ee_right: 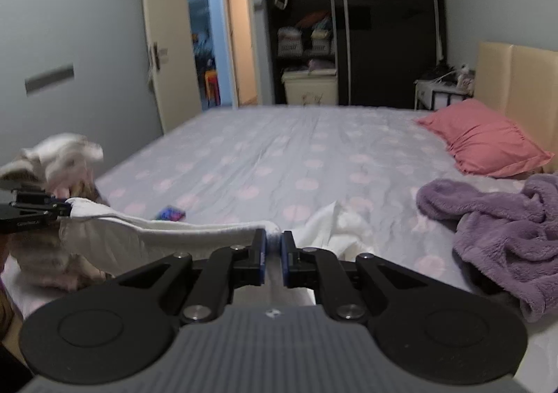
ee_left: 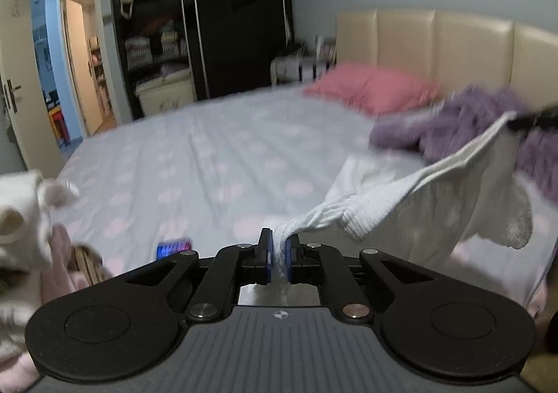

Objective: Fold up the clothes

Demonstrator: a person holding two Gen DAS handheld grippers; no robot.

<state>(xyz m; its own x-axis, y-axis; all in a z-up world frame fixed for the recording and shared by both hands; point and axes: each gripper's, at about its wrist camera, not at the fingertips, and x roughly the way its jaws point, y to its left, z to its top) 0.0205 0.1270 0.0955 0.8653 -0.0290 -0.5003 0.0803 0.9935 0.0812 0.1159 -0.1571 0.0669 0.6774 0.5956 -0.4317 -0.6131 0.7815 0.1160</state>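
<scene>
At the far left, a heap of pale, pinkish-white clothes (ee_right: 52, 162) sits at the near left edge of the bed (ee_right: 279, 148), unsorted as far as the blur allows. Next, the left tongs (ee_left: 278, 246) are clamped nearly shut on 1 end of a white garment (ee_left: 418, 204), which stretches rightward to the right tongs (ee_right: 273, 246), also pinched nearly shut on its other end. The white garment is held up between both tongs, its middle sagging toward the sheet, with more white cloth bunched below. Farther right, a purple fleece garment (ee_right: 505, 229) lies crumpled and unfolded near a pink pillow (ee_right: 484, 141). No finished fold is visible, so the work looks barely begun: this piece needs laying flat and folding, then the purple 1 and the heap.
</scene>
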